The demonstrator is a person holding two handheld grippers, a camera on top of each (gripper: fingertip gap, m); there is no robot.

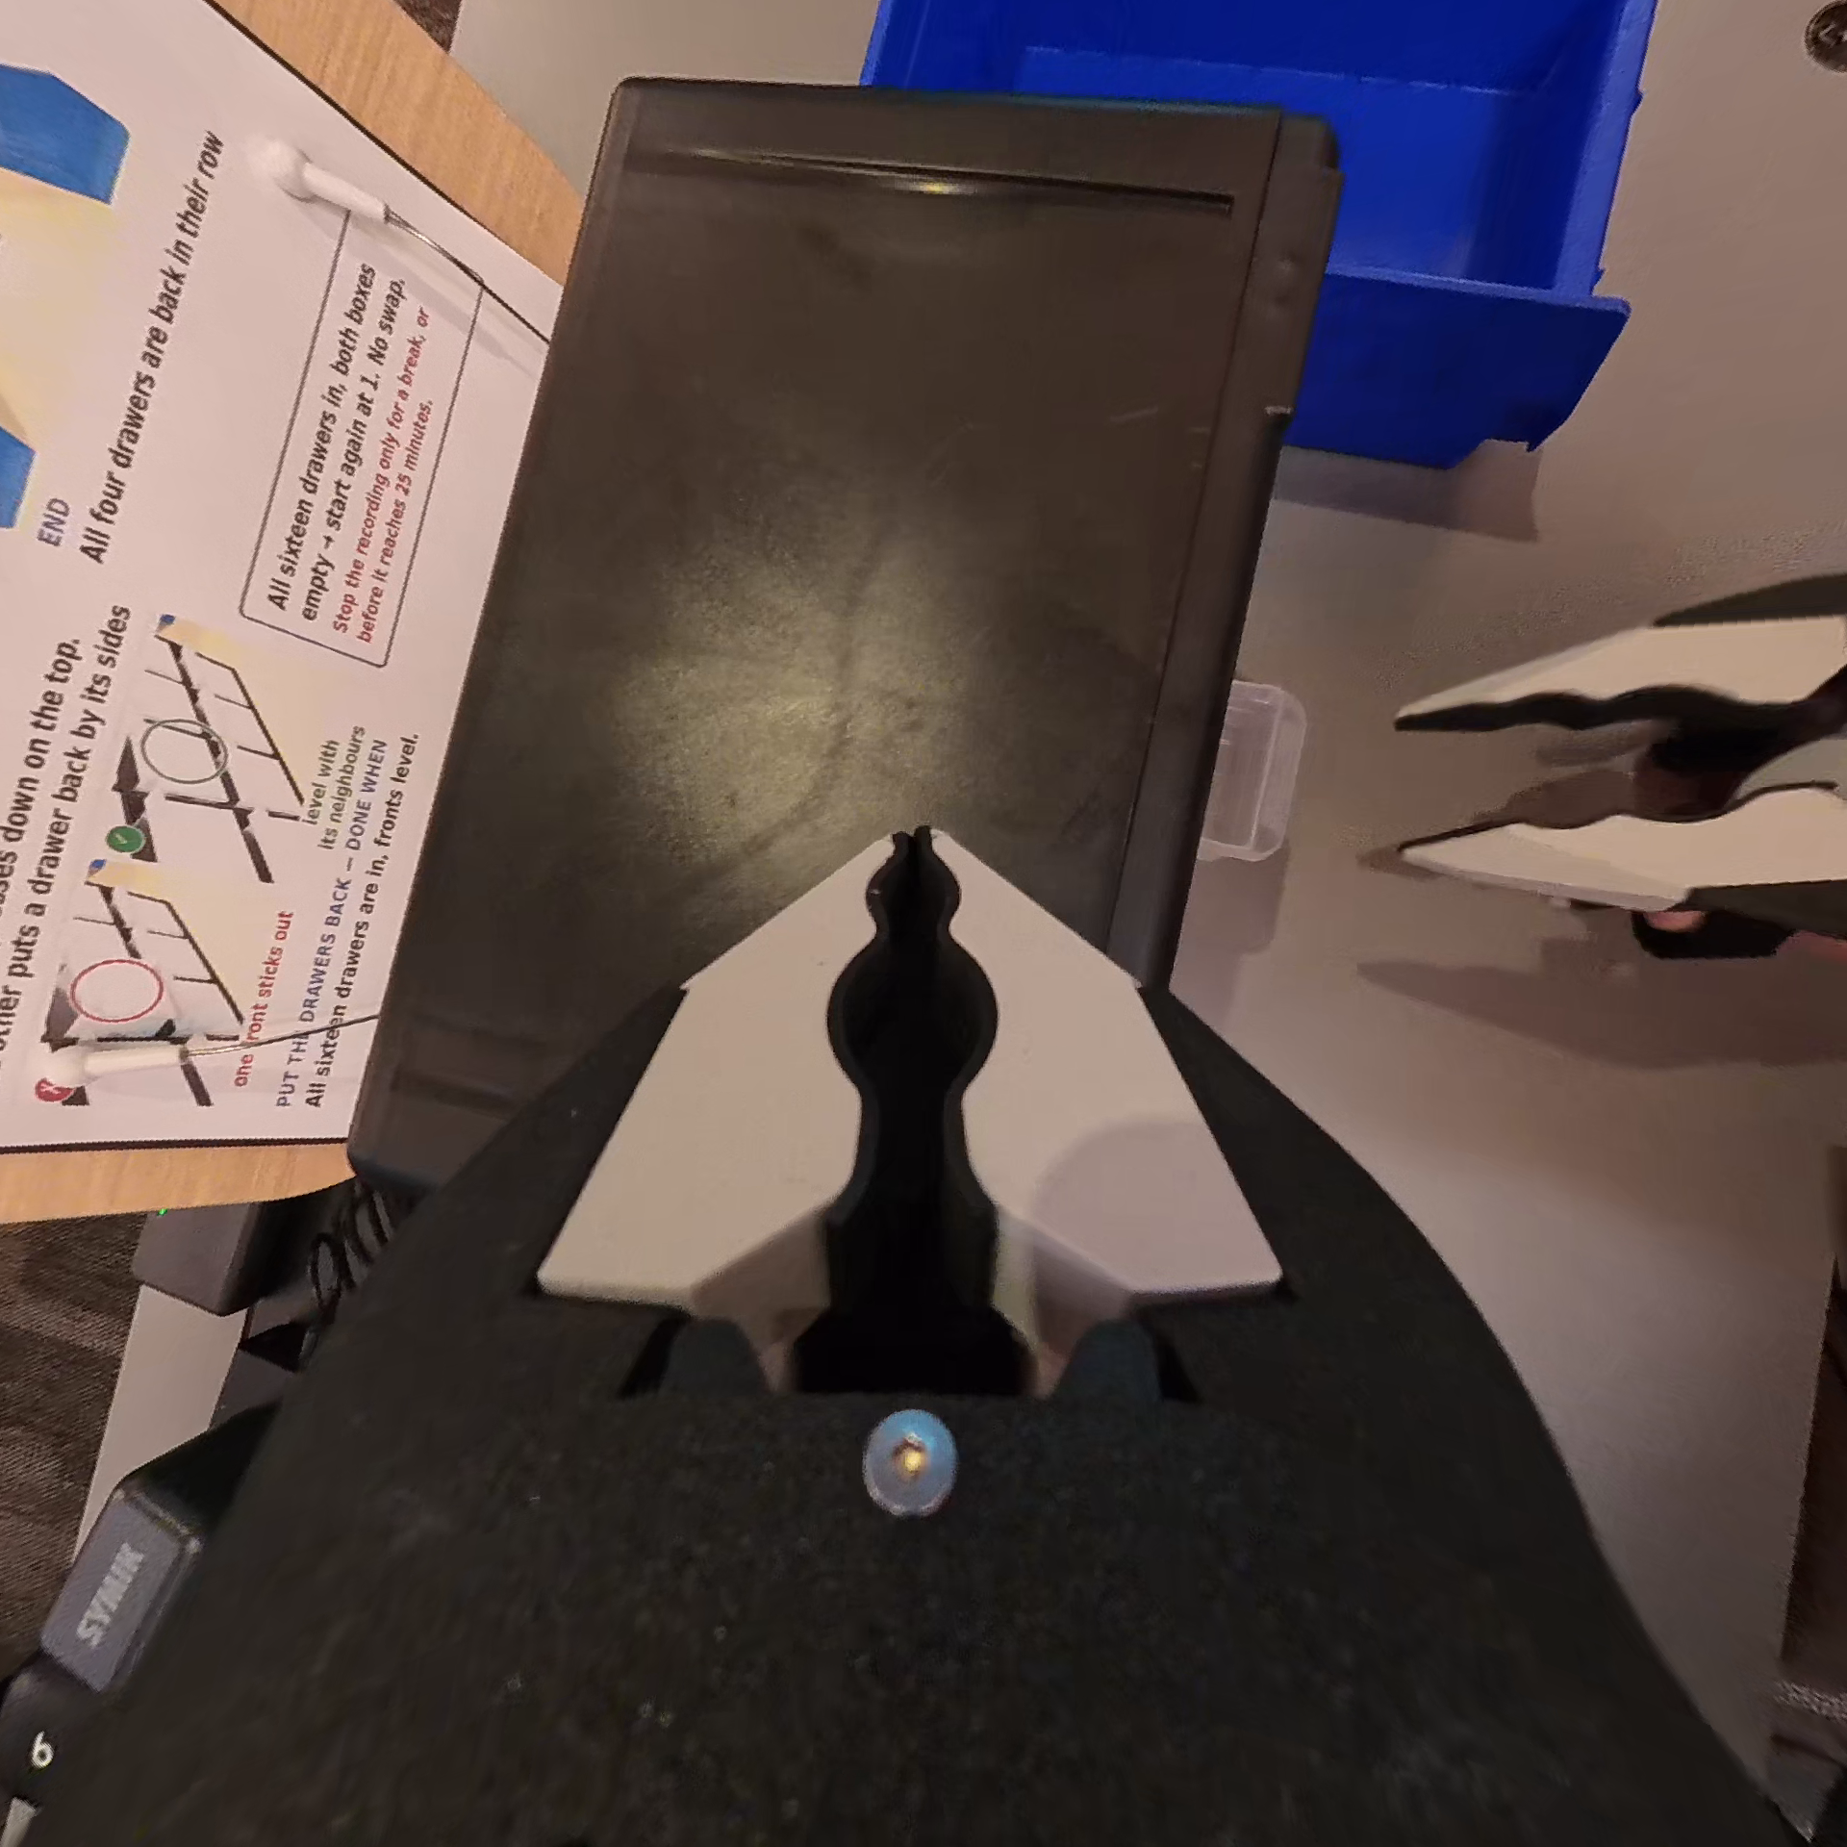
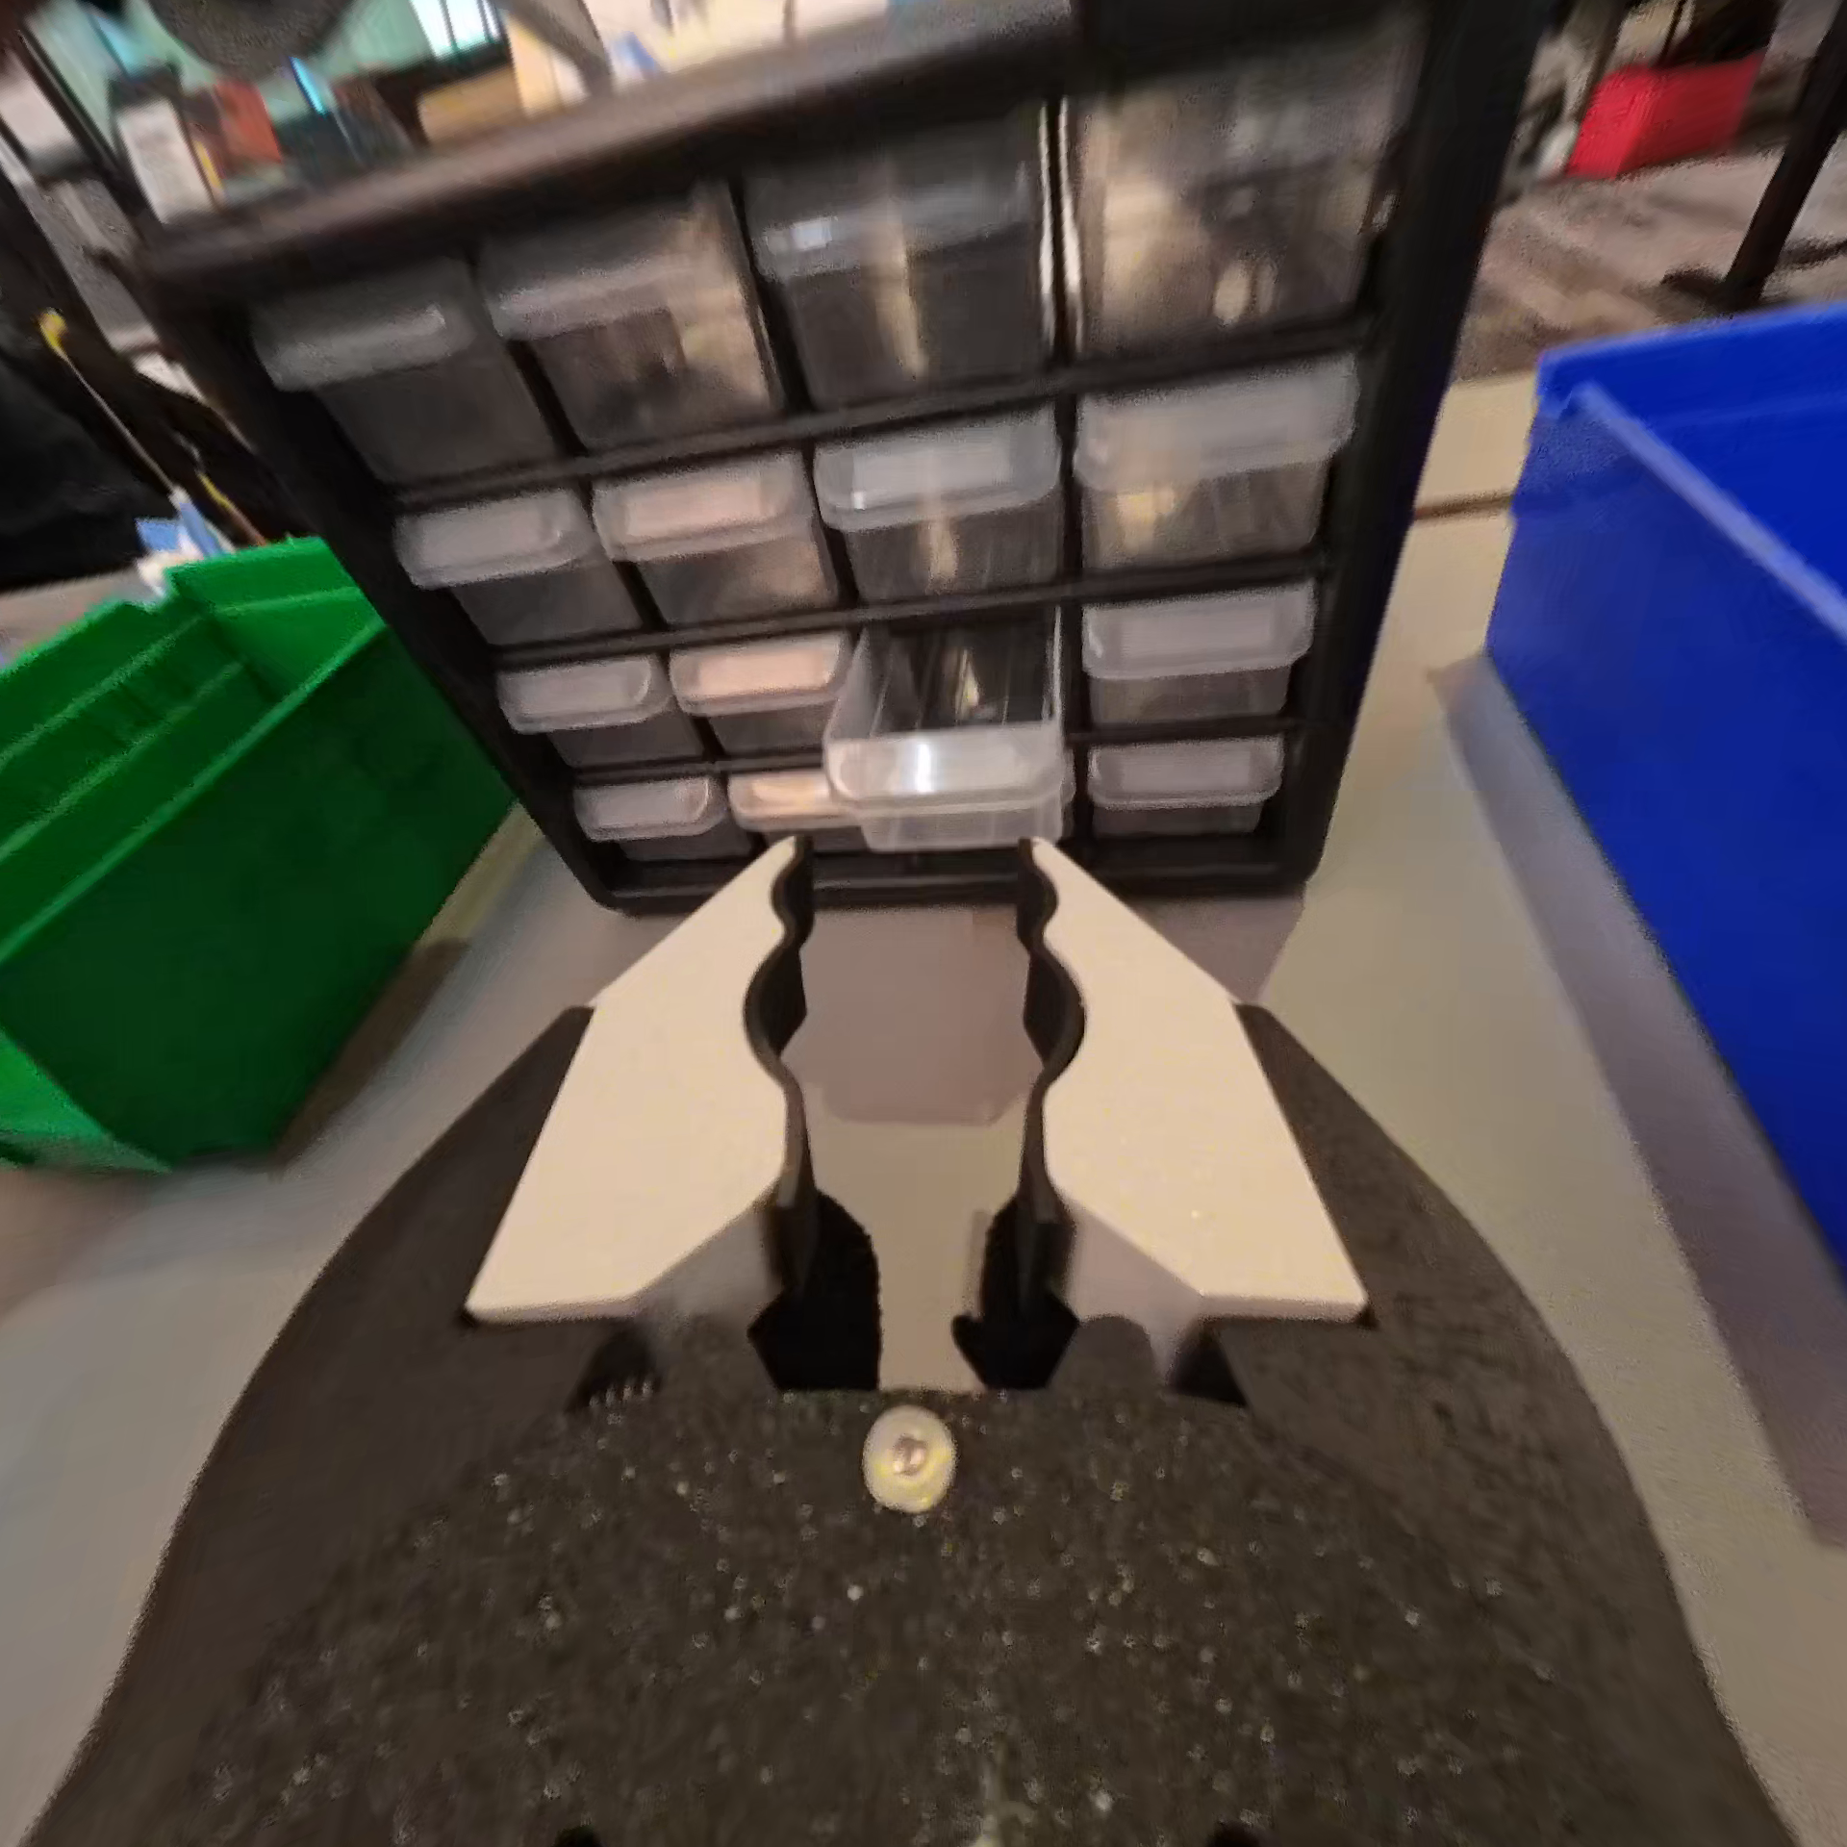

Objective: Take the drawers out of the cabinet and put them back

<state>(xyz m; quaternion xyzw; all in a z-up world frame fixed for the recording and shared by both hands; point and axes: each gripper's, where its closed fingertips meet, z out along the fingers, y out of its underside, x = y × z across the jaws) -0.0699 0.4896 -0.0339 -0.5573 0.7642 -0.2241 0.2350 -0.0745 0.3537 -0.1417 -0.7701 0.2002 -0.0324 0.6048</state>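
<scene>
Right hand-held gripper [image 2: 912, 850] before protruding drawer [image 2: 949, 765]

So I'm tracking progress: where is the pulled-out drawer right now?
In the right wrist view, the clear drawer juts from the cabinet, third row, third column, just beyond the open right gripper.

Left tongs [image 1: 915, 835] closed; right tongs [image 2: 912, 850] spread.

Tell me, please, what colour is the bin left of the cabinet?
Green bin, clearest in the right wrist view.
</scene>
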